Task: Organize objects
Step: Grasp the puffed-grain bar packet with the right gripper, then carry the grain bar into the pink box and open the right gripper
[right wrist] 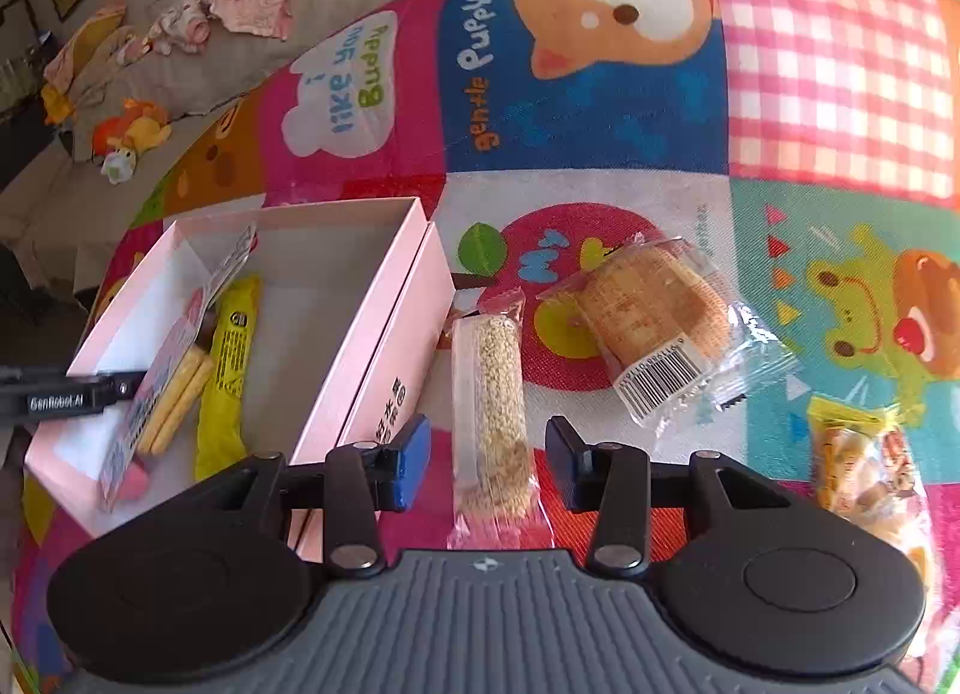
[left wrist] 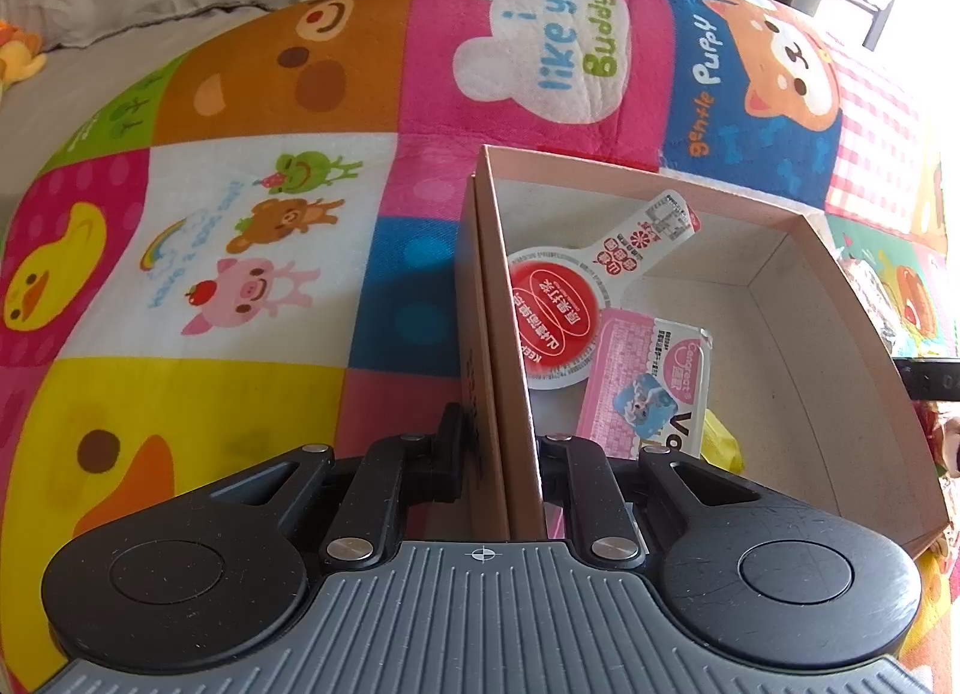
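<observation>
A pink cardboard box (right wrist: 384, 298) sits on a colourful play mat. My left gripper (left wrist: 498, 454) is shut on the box's left wall (left wrist: 504, 370); it also shows in the right wrist view (right wrist: 72, 391). Inside lie a red-and-white sachet (left wrist: 555, 316), a pink packet (left wrist: 645, 388) and a yellow packet (right wrist: 225, 376). My right gripper (right wrist: 487, 463) is open, one finger on each side of a clear-wrapped sesame bar (right wrist: 491, 400) that lies on the mat just right of the box.
A wrapped cracker pack (right wrist: 654, 322) and a yellow snack pack (right wrist: 858, 454) lie on the mat (right wrist: 810, 94) to the right. A beige bed with clothes (right wrist: 240, 4) and plush toys (right wrist: 129, 133) is at the back left.
</observation>
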Tool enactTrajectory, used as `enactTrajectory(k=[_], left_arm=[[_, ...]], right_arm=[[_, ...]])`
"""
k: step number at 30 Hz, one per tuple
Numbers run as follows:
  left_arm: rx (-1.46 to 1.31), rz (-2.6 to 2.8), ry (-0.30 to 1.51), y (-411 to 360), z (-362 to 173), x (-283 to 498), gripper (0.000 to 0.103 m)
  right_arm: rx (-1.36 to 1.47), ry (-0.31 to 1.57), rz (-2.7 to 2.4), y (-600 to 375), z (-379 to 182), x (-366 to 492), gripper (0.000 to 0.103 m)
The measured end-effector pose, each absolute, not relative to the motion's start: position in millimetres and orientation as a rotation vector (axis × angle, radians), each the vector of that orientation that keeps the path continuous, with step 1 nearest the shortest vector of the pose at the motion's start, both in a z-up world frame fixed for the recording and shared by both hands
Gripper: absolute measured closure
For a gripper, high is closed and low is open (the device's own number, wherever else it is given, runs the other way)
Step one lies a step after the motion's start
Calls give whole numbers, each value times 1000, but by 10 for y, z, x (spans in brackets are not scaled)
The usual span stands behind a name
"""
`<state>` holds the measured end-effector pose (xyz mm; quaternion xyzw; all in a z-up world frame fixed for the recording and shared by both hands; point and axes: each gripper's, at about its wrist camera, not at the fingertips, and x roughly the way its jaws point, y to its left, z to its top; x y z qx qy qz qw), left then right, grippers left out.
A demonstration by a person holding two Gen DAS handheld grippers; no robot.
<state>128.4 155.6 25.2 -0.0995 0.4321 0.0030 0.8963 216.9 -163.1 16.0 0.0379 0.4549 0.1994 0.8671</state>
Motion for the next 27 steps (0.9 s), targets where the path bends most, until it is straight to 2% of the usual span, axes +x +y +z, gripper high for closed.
enactTrajectory(k=[5, 16, 23, 27], left_arm=[[-203, 1, 896, 1556, 253, 1292, 86], [-208, 4, 888, 1555, 243, 1287, 86], [-201, 3, 887, 1556, 242, 1276, 86], [-199, 0, 886, 1562, 240, 1269, 86]], right_arm=[[82, 983, 388, -1602, 99, 2201, 74], [12, 1037, 357, -1924, 229, 1185, 74], [-66, 1089, 403, -1738, 232, 621, 74], [-19, 1110, 458, -1666, 293, 402, 75]])
